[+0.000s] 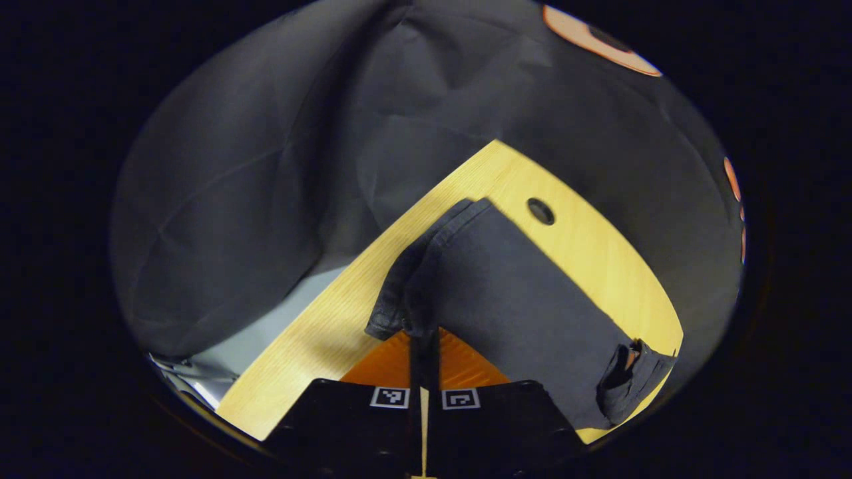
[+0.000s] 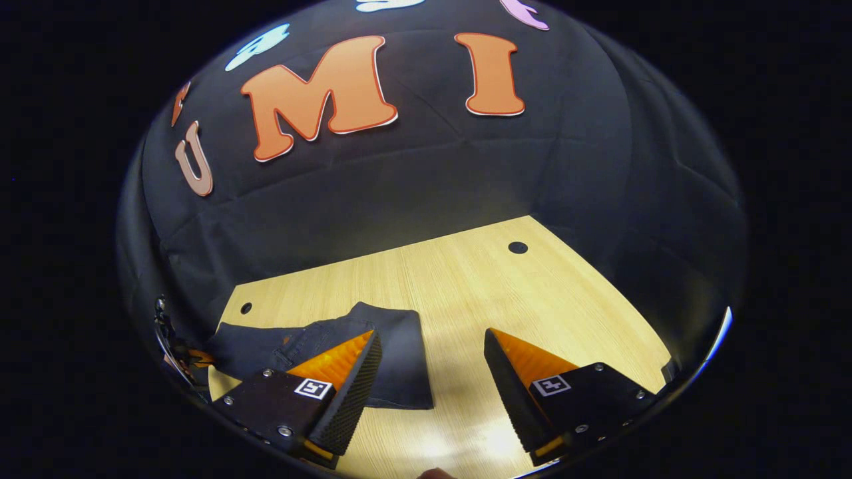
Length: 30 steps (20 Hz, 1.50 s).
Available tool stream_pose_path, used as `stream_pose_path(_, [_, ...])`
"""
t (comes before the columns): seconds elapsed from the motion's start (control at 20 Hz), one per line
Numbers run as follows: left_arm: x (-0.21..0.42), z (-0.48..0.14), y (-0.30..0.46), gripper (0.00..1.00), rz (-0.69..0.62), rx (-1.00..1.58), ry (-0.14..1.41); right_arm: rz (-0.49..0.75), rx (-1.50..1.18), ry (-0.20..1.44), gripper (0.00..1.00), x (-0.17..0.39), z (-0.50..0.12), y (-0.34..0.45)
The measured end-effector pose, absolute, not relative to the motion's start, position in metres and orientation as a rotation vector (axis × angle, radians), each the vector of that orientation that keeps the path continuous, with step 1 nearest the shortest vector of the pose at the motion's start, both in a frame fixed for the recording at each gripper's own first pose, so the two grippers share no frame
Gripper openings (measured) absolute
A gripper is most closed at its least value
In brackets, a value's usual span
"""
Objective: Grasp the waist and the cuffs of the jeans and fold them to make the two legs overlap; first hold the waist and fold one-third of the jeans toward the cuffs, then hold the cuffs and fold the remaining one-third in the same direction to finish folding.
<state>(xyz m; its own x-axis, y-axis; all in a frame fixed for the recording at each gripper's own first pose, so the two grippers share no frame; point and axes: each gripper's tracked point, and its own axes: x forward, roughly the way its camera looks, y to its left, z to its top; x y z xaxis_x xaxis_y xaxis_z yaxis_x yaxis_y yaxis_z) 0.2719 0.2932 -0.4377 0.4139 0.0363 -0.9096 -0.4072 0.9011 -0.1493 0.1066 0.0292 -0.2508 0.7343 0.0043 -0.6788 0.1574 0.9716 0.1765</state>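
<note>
Jeans (image 1: 512, 293) lay on the table (image 1: 586, 233), our left gripper (image 1: 424, 346) pinching their near edge and our right gripper (image 2: 432, 372) wide open beside them; we judged a low, even carry-over would serve best.

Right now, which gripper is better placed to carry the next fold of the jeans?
Left. The left gripper looks already pinched on the jeans edge; the right gripper hangs open over the table, beside them.

The left tool (image 1: 424, 346) has its two fingers drawn together, pinching dark cloth between the tips, held low and level; the right tool (image 2: 432, 372) has its fingers spread wide apart, nothing between them, tilted downward.
</note>
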Motion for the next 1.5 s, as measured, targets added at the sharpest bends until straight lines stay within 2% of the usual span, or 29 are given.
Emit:
stream_pose_path(0.2, [0.281, -0.383, 0.283, 0.04, 0.191, -0.334, 1.006, -0.089, 0.231, 0.727, 0.94, 0.108, -0.242, 0.034])
stream_pose_path(0.55, [0.3, -0.281, 0.311, 0.03, 0.04, -0.341, 0.889, -0.062, 0.202, 0.711, 0.97, 0.113, -0.232, 0.05])
stream_pose_path(0.85, [0.297, -0.2, 0.295, 0.02, -0.067, -0.313, 0.81, -0.02, 0.18, 0.685, 0.97, 0.121, -0.223, 0.043])
stream_pose_path(1.2, [0.288, -0.152, 0.195, 0.03, -0.181, -0.239, 0.775, 0.017, 0.19, 0.669, 0.97, 0.134, -0.223, 0.014])
stream_pose_path(1.5, [0.282, -0.148, 0.093, 0.04, -0.299, -0.171, 0.801, 0.031, 0.171, 0.683, 0.97, 0.137, -0.236, -0.01])
